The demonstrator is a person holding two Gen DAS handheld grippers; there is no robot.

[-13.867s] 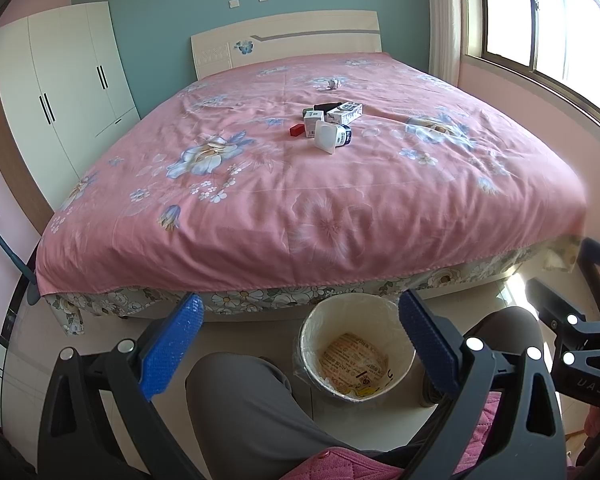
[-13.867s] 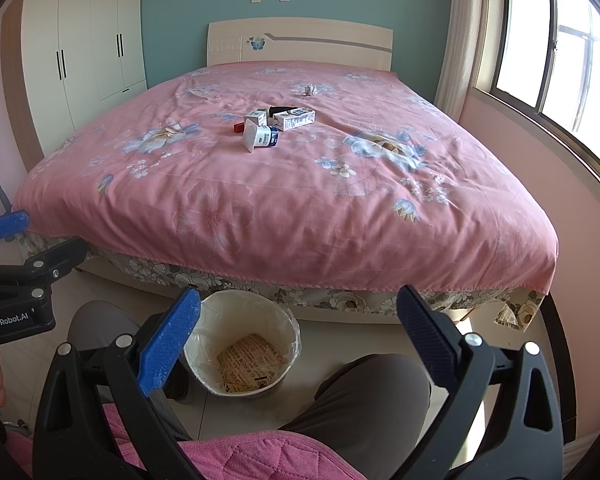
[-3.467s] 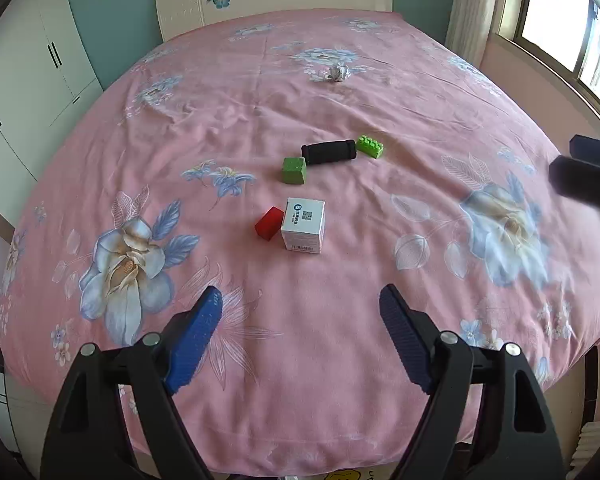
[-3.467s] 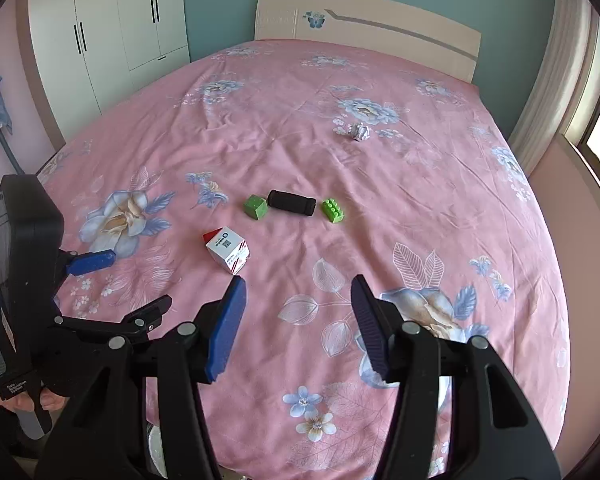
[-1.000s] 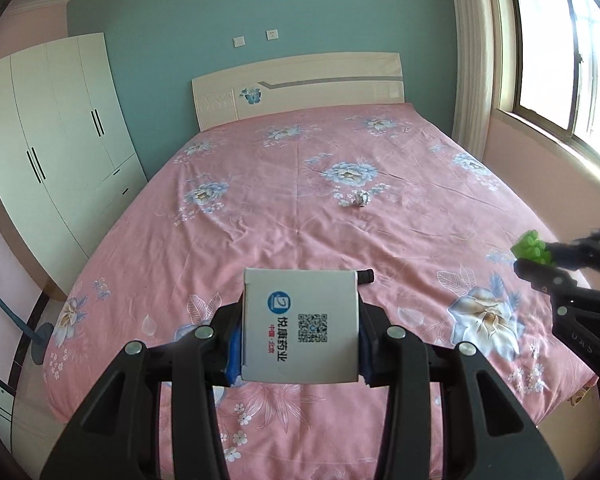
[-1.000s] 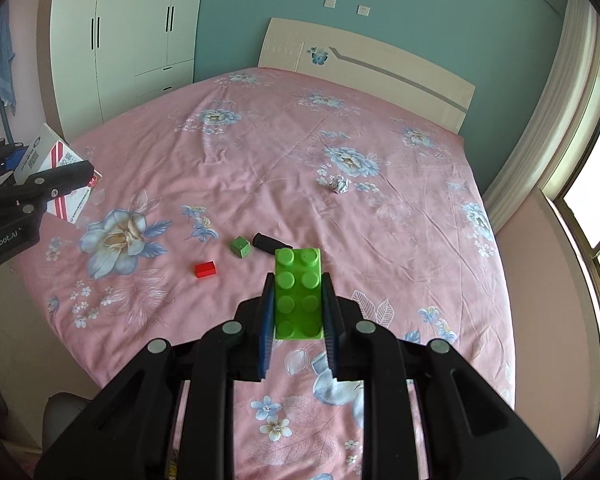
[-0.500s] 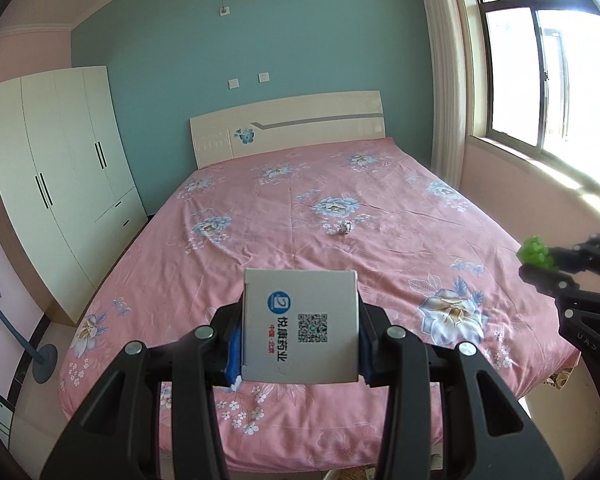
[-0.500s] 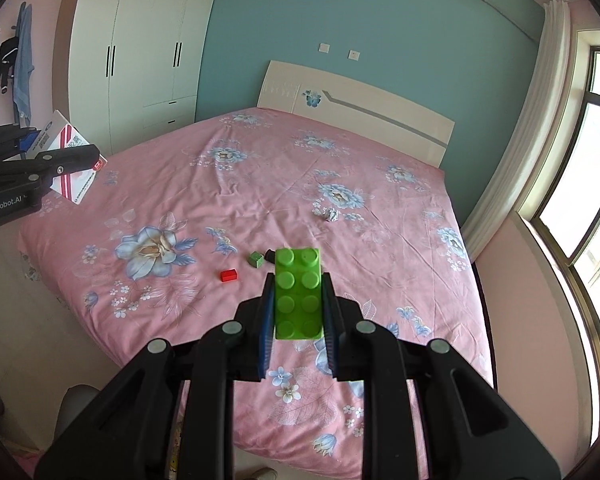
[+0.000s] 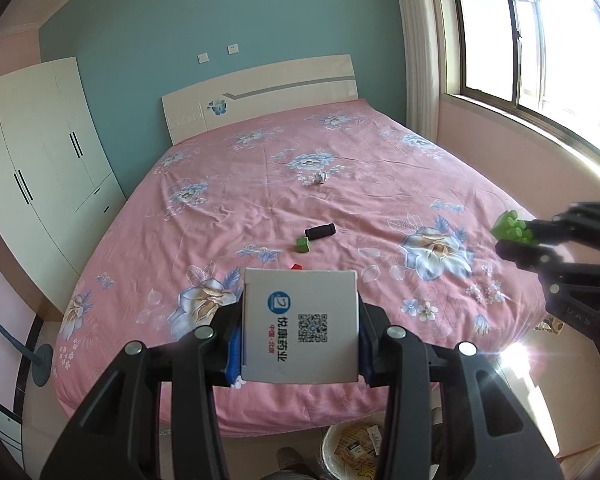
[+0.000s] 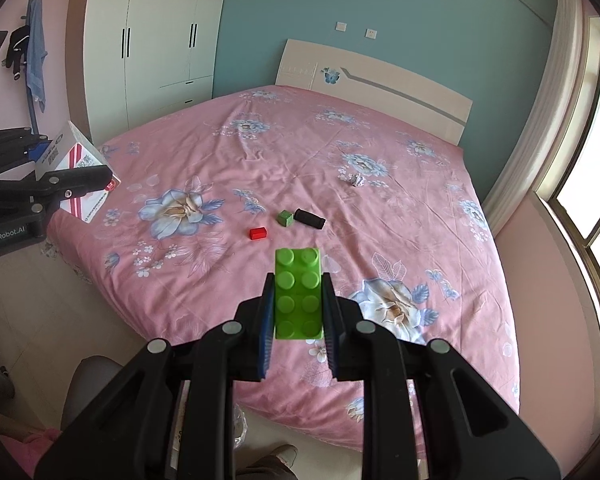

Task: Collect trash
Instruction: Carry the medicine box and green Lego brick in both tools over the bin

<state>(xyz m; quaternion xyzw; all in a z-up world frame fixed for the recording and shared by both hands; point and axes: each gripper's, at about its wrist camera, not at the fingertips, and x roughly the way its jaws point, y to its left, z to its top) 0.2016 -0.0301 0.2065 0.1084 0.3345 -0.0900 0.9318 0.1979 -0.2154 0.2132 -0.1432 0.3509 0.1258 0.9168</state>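
Observation:
My left gripper [image 9: 300, 332] is shut on a white carton box [image 9: 300, 328] with a blue logo and QR code, held in the air over the foot of the pink bed; it also shows in the right wrist view [image 10: 74, 172]. My right gripper [image 10: 298, 312] is shut on a green toy brick [image 10: 299, 294], also seen in the left wrist view [image 9: 512, 227]. On the bedspread [image 10: 380, 220] lie a black cylinder [image 10: 309, 219], a green cube [image 10: 285, 218], a red block [image 10: 258, 233] and a crumpled paper ball [image 10: 356, 179]. The lined trash bin [image 9: 356, 446] stands on the floor below the bed's foot.
A white wardrobe [image 9: 40, 184] stands left of the bed. A window [image 9: 540, 36] and curtain [image 9: 418, 60] are on the right. A person's grey-trousered knee [image 10: 88, 392] is at the lower left of the right wrist view.
Both grippers have drawn back from the bed and tilted down; the bed's foot edge, floor and trash bin now show. Each still holds its object.

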